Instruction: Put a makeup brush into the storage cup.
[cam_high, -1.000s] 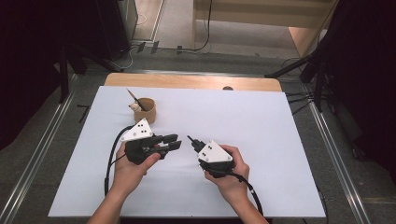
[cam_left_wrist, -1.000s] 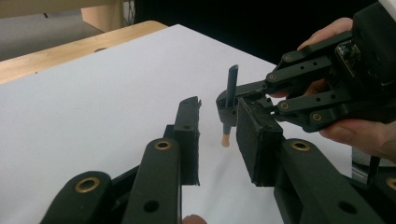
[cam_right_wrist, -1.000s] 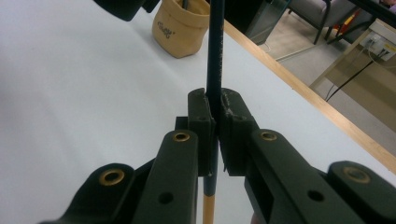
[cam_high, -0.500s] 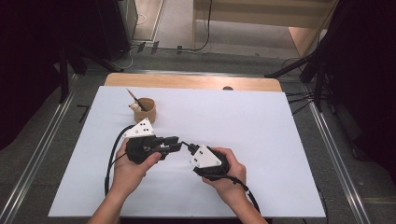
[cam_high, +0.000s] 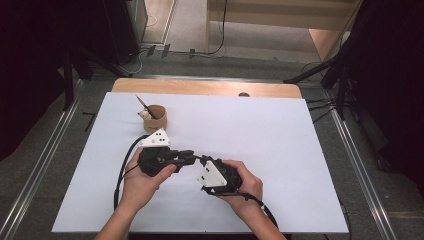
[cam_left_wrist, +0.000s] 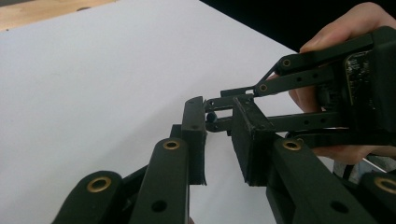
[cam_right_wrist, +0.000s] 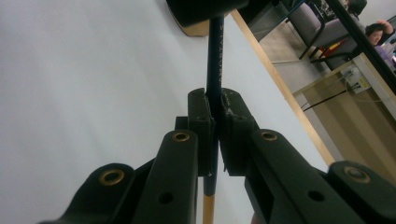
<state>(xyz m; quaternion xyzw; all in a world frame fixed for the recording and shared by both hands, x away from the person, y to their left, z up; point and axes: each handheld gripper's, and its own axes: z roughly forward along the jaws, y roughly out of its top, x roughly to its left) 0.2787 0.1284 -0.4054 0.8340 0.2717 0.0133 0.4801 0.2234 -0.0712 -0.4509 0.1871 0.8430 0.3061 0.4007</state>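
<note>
Since a second ago, our right tool (cam_high: 199, 160) is tipping over toward our left tool (cam_high: 186, 159), low over the white counter (cam_high: 280, 140). We are pinching a dark pencil (cam_right_wrist: 215, 70) tight in the right tool while the left tool's jaws have just been closing, narrow now, around its far end. If we are letting go too soon, the thin pencil could be slipping out and rolling away.

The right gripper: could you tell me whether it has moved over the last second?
Yes. The right gripper shifted left, toward the left gripper and the wooden cup, and holds a pencil.
</note>
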